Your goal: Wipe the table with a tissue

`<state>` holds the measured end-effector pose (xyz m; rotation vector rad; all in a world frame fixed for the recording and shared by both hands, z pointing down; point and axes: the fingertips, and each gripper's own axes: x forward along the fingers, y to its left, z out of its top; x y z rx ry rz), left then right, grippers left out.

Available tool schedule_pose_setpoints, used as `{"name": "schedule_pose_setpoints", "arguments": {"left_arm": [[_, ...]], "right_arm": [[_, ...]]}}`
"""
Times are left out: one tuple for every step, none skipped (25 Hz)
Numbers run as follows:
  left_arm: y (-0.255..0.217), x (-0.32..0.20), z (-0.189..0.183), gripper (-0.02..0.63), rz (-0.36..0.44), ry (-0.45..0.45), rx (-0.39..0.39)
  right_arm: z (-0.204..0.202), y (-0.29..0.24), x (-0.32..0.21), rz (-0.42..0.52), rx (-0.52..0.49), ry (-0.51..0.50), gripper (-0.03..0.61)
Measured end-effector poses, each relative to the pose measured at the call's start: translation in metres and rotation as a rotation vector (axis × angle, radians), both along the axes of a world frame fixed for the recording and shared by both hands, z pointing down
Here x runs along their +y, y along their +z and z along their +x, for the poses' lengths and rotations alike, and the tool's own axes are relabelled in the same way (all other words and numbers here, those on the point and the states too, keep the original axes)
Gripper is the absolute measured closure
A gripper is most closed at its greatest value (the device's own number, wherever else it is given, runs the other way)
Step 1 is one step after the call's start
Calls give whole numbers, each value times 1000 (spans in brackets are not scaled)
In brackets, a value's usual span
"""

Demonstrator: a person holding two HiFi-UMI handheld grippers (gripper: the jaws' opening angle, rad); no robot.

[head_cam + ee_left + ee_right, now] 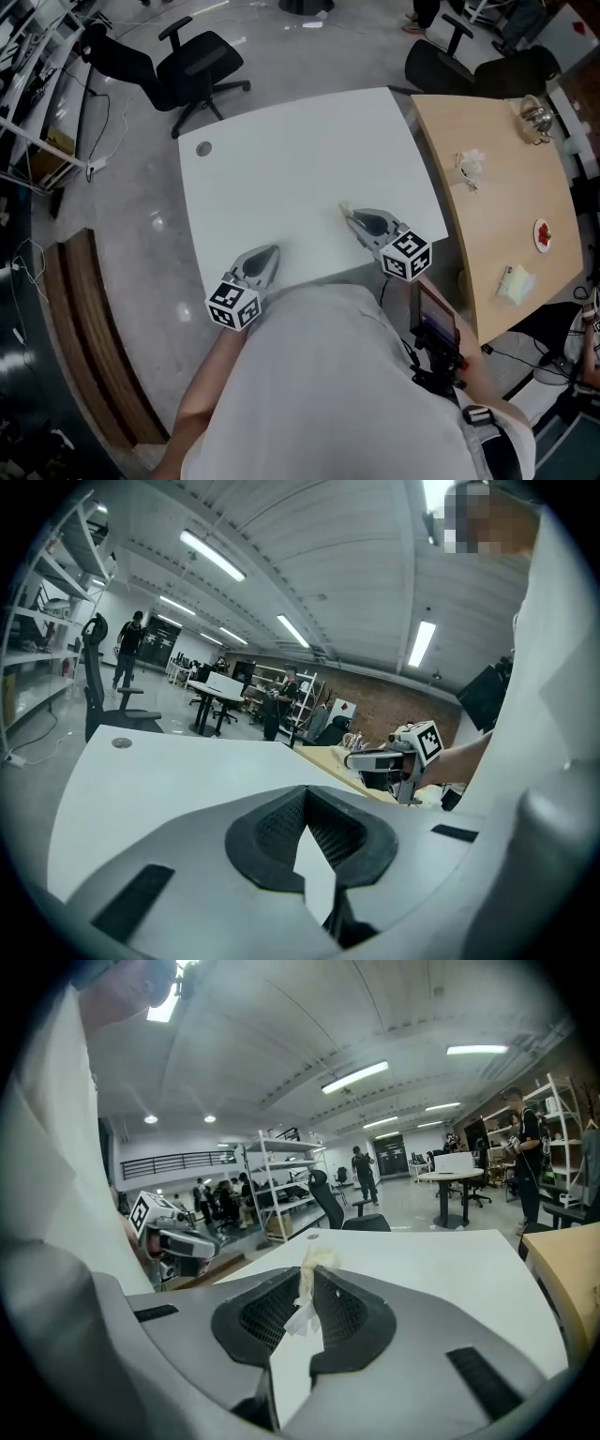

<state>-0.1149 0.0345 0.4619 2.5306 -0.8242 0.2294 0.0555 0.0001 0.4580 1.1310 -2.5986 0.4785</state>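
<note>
- Right gripper view: right gripper is clamped on a bunched tissue over the white table.
- Left gripper: jaws together, empty.
- Tissue looks light, soft, easily torn; grip the bunch.

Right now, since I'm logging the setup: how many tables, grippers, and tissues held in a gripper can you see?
Tables: 2, white table and wooden table
Grippers: 2, left gripper and right gripper
Held tissues: 1, tissue in the right gripper
Total: 5
</note>
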Motion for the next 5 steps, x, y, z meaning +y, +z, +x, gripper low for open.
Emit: {"name": "schedule_pose_setpoints", "arguments": {"left_arm": [[0,3,-2,607,-1,4,-3],[1,6,-4,607,-3,8,-6],[2,8,-5,607,-5,12,-8],[3,11,-7,607,-6,16,-10],[3,14,-9,607,-8,19,-12]], "right_arm": [[-1,0,3,1,-2,5,529],[-2,0,5,2,-5,10,529],[-4,0,8,3,-8,15,529],[-5,-1,10,3,-11,20,529],[-7,-1,12,4,-13,25,529]]}}
